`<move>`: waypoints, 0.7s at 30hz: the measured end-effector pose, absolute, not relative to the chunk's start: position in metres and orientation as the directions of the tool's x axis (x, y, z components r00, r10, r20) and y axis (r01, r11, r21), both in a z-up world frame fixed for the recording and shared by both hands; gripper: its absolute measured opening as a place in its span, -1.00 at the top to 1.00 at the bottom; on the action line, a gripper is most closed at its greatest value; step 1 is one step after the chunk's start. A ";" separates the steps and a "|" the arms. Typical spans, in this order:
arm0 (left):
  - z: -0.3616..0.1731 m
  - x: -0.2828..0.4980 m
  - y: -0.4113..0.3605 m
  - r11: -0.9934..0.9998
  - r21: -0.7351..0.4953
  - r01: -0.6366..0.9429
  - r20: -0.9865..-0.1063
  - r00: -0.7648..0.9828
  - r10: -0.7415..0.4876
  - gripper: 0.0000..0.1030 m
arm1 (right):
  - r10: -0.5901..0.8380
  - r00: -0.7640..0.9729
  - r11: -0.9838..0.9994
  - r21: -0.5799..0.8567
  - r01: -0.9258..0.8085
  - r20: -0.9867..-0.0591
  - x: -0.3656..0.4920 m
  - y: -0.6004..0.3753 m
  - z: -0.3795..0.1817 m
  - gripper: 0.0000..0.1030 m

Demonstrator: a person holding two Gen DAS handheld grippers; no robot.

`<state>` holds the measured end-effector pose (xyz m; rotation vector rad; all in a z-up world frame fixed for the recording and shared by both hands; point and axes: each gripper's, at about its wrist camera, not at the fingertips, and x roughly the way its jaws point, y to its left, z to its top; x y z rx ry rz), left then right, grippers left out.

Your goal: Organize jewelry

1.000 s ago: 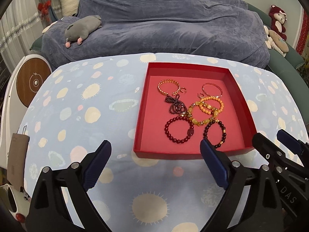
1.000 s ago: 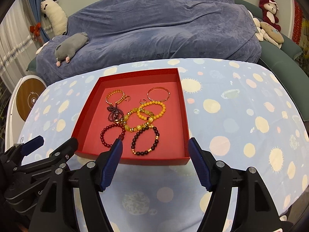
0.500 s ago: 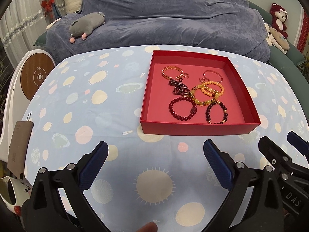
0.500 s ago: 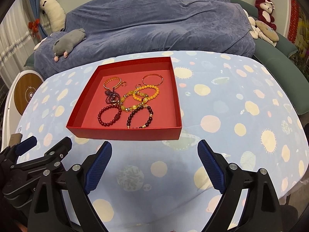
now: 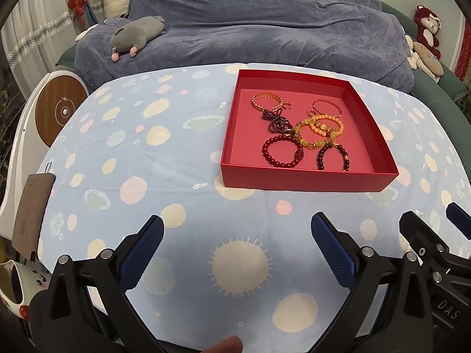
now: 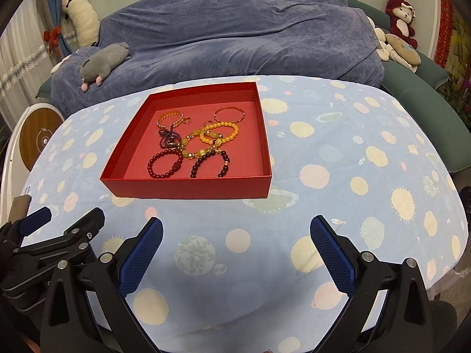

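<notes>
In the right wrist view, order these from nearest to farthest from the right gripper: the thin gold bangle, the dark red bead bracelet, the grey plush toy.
From the right gripper:
1. Dark red bead bracelet, front left in the red box.
2. Thin gold bangle, back right in the box.
3. Grey plush toy, far left on the blue-covered sofa.
</notes>
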<state>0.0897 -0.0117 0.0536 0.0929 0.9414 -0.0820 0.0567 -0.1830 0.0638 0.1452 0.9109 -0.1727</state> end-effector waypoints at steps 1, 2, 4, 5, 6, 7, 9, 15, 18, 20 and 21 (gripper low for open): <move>0.054 0.090 -0.012 0.993 0.046 0.110 -0.810 0.586 -0.028 -0.86 | -0.089 0.600 0.976 0.051 0.212 -0.795 0.055 -0.183 0.064 -0.88; 0.053 0.089 -0.011 0.993 0.049 0.110 -0.809 0.588 -0.025 -0.86 | -0.093 0.598 0.976 0.047 0.214 -0.796 0.054 -0.183 0.063 -0.88; 0.053 0.088 -0.011 0.993 0.053 0.110 -0.809 0.587 -0.022 -0.86 | -0.098 0.598 0.975 0.043 0.216 -0.795 0.053 -0.183 0.064 -0.88; 0.053 0.087 -0.010 0.993 0.053 0.110 -0.809 0.587 -0.022 -0.86 | -0.100 0.599 0.975 0.041 0.218 -0.795 0.053 -0.183 0.064 -0.88; 0.053 0.086 -0.010 0.993 0.053 0.110 -0.809 0.587 -0.021 -0.86 | -0.102 0.600 0.975 0.041 0.220 -0.794 0.052 -0.183 0.064 -0.88; 0.053 0.086 -0.010 0.993 0.052 0.110 -0.809 0.588 -0.023 -0.86 | -0.103 0.600 0.974 0.041 0.222 -0.793 0.051 -0.184 0.064 -0.88; 0.053 0.087 -0.011 0.992 0.054 0.110 -0.809 0.588 -0.021 -0.86 | -0.106 0.598 0.974 0.037 0.222 -0.795 0.051 -0.184 0.064 -0.88; 0.054 0.083 -0.011 0.992 0.051 0.111 -0.802 0.597 -0.026 -0.86 | -0.105 0.599 0.975 0.036 0.220 -0.794 0.050 -0.183 0.063 -0.88; 0.054 0.082 -0.010 0.993 0.053 0.108 -0.802 0.597 -0.023 -0.86 | -0.107 0.598 0.975 0.036 0.221 -0.794 0.050 -0.182 0.063 -0.88; 0.054 0.082 -0.011 0.993 0.051 0.109 -0.802 0.597 -0.024 -0.86 | -0.107 0.599 0.975 0.035 0.221 -0.794 0.050 -0.182 0.063 -0.88; 0.055 0.083 -0.011 0.993 0.052 0.108 -0.803 0.596 -0.023 -0.86 | -0.108 0.599 0.975 0.034 0.221 -0.794 0.050 -0.182 0.063 -0.88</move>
